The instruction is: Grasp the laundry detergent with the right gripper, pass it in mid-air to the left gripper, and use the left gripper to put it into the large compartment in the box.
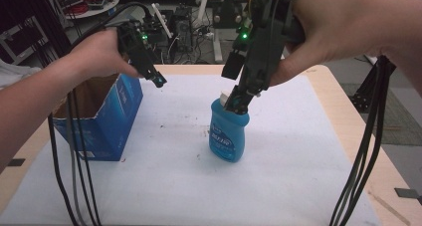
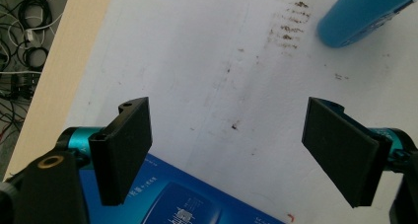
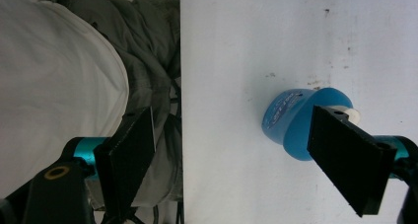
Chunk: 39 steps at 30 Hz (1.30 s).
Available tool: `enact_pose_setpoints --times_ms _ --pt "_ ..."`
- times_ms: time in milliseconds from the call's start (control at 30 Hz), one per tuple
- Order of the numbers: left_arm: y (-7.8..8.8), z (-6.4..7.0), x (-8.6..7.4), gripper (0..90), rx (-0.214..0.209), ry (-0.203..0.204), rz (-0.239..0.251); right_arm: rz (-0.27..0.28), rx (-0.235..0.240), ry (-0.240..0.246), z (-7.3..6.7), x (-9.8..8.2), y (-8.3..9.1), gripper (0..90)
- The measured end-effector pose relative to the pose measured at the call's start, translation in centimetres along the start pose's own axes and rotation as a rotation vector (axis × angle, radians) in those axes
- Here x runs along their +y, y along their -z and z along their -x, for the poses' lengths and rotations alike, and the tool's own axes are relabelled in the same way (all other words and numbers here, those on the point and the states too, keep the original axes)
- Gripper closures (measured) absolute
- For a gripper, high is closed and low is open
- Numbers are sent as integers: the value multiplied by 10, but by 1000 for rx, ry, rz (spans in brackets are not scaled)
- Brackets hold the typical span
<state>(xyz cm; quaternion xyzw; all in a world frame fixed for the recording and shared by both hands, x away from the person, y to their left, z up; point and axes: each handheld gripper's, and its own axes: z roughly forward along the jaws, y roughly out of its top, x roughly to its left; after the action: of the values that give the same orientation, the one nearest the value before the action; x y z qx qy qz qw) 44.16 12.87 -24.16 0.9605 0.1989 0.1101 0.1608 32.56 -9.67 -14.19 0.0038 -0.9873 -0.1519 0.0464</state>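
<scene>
A blue plastic bottle [image 1: 228, 136] with a white cap [image 1: 225, 95] stands upright near the middle of the white table cover. My right gripper [image 1: 238, 100] points down at its top, close beside the cap. In the right gripper view the jaws of that gripper [image 3: 234, 118] stand wide apart, and the bottle [image 3: 291, 123] lies below, partly behind the right jaw. An open blue cardboard box [image 1: 107, 121] stands at the left. My left gripper [image 1: 158, 80] hovers open above the box's right edge, with nothing between its jaws [image 2: 226, 110]. The box [image 2: 182, 199] and the bottle [image 2: 360, 14] appear beneath it.
The white cover [image 1: 174, 186] has brown stains [image 2: 288, 29] between box and bottle. Bare wooden table edge [image 1: 348, 116] runs along the right and far sides. Black cables [image 1: 74, 176] hang from both hands. Stands and wires clutter the floor behind the table.
</scene>
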Motion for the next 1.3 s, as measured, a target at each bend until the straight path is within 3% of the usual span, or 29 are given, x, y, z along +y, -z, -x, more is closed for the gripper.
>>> enact_pose_setpoints --times_ms 233,633,933,1300 --pt "0 -1 -2 193 -1 3 1 38 -22 -30 3 -9 5 179" --pt "2 1 0 193 0 -5 4 219 -83 -132 11 -57 9 179" --pt "2 1 -1 193 0 -6 4 306 -133 -214 18 -90 -9 179" --pt "1 1 -2 193 -3 -6 -1 353 -202 -293 25 -112 -46 179"
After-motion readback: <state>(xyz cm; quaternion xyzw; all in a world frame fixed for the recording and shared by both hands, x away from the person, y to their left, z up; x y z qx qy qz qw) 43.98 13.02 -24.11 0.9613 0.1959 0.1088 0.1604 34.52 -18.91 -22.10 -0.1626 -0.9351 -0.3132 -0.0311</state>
